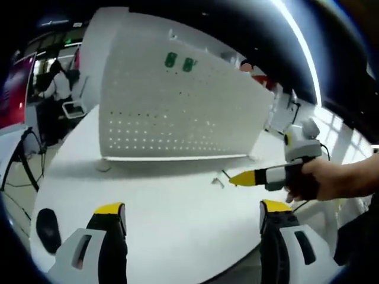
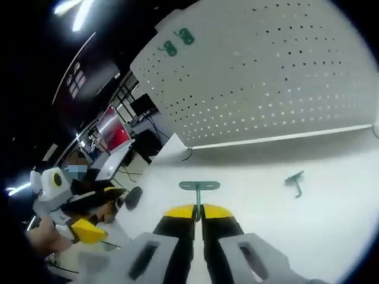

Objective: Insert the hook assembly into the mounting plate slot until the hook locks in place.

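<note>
The white perforated mounting plate (image 1: 177,112) (image 2: 266,77) stands upright at the back of the white table, with two green stickers near its top edge. My right gripper (image 2: 198,212) is shut on the stem of a green hook (image 2: 199,186), whose T-shaped head points toward the plate, a short way off it. A second green hook (image 2: 295,180) lies on the table to the right. In the left gripper view the right gripper (image 1: 237,178) comes in from the right, held by a hand, with small hook pieces (image 1: 219,181) at its tip. My left gripper (image 1: 192,208) hangs open over the table, holding nothing.
A black round object (image 1: 47,228) (image 2: 133,197) lies near the table's (image 1: 177,236) left edge. The left gripper (image 2: 89,231) shows at the far left of the right gripper view. Desks, monitors and a seated person fill the room behind.
</note>
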Demonstrator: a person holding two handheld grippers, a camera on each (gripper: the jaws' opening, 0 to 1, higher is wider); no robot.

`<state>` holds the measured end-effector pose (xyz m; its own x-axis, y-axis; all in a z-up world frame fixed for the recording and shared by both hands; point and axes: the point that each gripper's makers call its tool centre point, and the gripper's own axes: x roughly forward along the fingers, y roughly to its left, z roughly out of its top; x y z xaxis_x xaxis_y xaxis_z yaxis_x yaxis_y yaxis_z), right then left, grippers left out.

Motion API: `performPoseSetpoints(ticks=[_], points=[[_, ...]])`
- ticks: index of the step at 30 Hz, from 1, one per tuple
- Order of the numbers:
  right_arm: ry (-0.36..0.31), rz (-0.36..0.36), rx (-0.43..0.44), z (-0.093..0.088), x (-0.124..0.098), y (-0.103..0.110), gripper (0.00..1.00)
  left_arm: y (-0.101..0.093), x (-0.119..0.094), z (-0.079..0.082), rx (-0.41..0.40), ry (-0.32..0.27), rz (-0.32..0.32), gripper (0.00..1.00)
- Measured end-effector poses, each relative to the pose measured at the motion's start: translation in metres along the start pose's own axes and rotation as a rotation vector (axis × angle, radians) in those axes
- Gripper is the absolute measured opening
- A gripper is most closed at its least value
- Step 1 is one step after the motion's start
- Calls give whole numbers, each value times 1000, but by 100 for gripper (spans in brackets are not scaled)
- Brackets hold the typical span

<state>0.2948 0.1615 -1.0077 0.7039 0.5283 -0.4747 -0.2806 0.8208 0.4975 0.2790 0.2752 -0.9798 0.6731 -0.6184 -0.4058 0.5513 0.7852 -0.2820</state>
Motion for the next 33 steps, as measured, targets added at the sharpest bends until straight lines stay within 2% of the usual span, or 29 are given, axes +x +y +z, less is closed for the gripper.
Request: performPoseSetpoints(ticks=[1, 4, 7, 10, 12, 16, 18, 21, 24, 28, 33], points=[[-2, 8, -5, -1, -1, 2, 0, -1, 2, 8, 15, -43, -7, 91], [25, 20, 6, -8, -1, 3, 0, -2, 7, 9, 33, -27, -10, 90], [26, 59, 28, -8, -3, 13, 0, -6, 12, 12, 38, -31, -33, 88], [27, 114, 48, -5, -5, 26, 0, -16, 16, 13, 53, -25, -94, 86], [30, 131, 67, -6, -4, 28, 0, -24, 19, 10, 39, -3, -142, 79], [50, 227, 212, -11, -5, 43, 0, -30, 22, 12, 52, -6, -166, 77], [57, 239, 215, -13, -6, 45, 0, -30, 22, 13, 44, -6, -177, 72], [76, 257, 243, -20, -7, 44, 0, -33, 21, 22, -27, -51, -219, 64], [60, 308, 328, -17, -9, 49, 0, -30, 23, 19, 15, -31, -221, 60], [70, 331, 308, -18, -13, 55, 0, -36, 23, 18, 44, -29, -261, 47], [73, 377, 326, -18, -18, 65, 0, -45, 25, 20, 67, -35, -327, 32]])
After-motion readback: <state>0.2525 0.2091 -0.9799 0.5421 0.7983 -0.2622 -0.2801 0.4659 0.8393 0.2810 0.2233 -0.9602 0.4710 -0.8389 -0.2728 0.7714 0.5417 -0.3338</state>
